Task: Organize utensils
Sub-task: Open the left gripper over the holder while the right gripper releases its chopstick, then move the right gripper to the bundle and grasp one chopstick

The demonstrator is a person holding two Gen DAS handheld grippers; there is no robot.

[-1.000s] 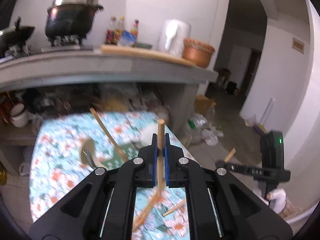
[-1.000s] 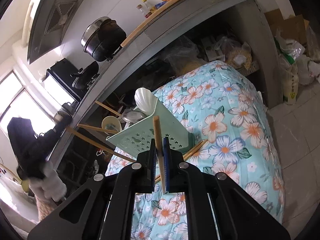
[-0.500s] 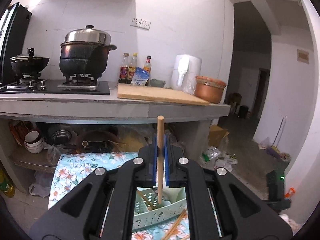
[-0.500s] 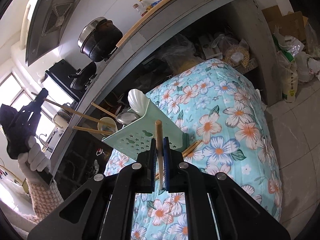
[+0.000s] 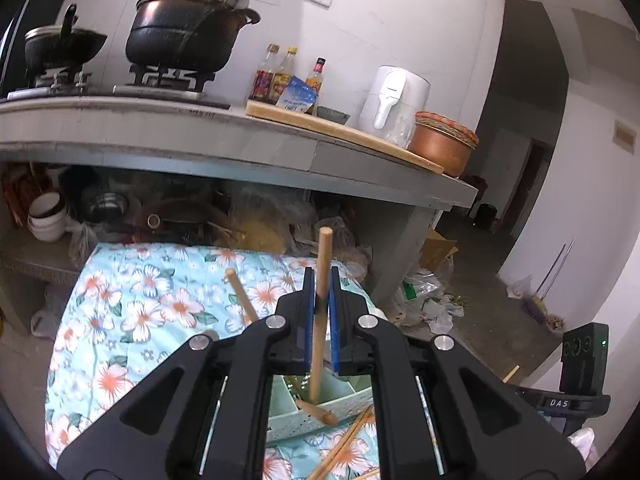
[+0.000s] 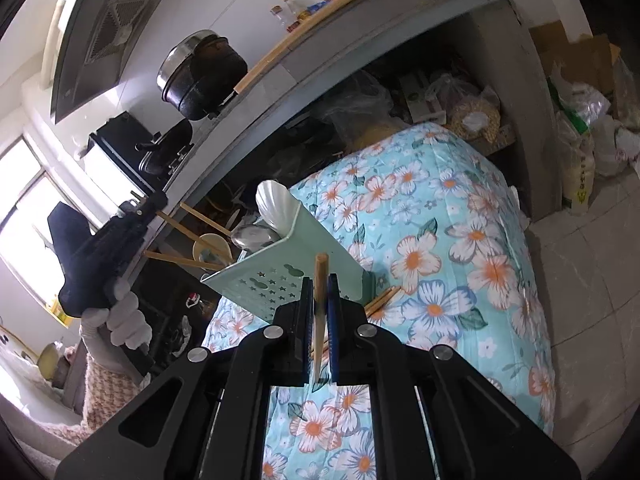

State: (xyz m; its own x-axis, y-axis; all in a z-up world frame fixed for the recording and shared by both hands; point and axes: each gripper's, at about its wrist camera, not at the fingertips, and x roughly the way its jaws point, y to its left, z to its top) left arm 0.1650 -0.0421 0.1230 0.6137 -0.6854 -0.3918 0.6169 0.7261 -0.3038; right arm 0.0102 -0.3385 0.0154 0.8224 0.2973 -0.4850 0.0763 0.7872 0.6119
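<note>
Left claw (image 5: 320, 320): pinching one upright wooden chopstick (image 5: 322, 280), lower tip over the green utensil caddy (image 5: 320, 412) on the floral table (image 5: 140, 320). Right claw (image 6: 320, 320): pinching a second chopstick (image 6: 320, 280). Loose chopsticks (image 5: 344, 448) beside the caddy.

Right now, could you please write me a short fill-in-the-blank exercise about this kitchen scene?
1. Each gripper is shut on a wooden ____.
2. The utensil holder is pale ____.
3. The tablecloth is printed with ____.
4. The big black pot sits on the ____.

Missing words: chopstick; green; flowers; stove
</note>
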